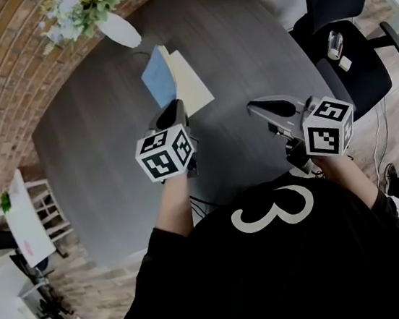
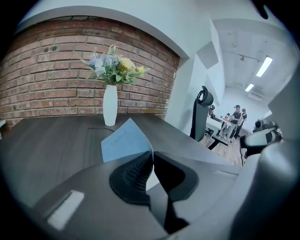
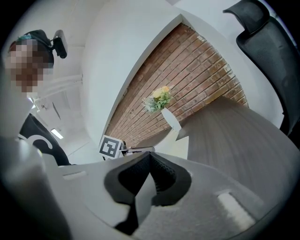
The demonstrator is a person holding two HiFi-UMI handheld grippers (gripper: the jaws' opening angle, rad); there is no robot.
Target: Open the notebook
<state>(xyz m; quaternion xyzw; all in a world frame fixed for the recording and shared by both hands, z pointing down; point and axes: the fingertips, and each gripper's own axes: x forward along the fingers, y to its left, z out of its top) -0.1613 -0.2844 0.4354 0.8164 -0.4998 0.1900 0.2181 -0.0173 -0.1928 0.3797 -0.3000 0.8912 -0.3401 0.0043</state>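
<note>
**A:** What is the left gripper (image 2: 151,161) doing?

**B:** In the lower centre of its own view, its two dark jaws are nearly together. They pinch the thin blue cover (image 2: 125,140) of the notebook (image 1: 174,78). The cover curves up out of the pads into the middle of the frame. There is handwriting on it, too small to read.

**A:** And the right gripper (image 3: 148,157)?

**B:** Its jaws are closed tip to tip with nothing between them. In the head view it is right of centre, over the table (image 1: 97,154) and apart from the notebook.

**A:** Where does the notebook lie?

**B:** In the head view it is in the upper centre, on the dark grey wood-grain table. The blue cover is lifted off the cream pages (image 1: 191,83), which lie flat just to its right. The left gripper holds the cover at the edge nearest the person.

**A:** What surrounds it?

**B:** A white vase (image 1: 118,28) of pale flowers stands beyond the notebook at the top of the frame. A brick wall (image 1: 0,86) curves down the upper left. A black office chair (image 1: 351,62) stands at the upper right, beside the table.
</note>
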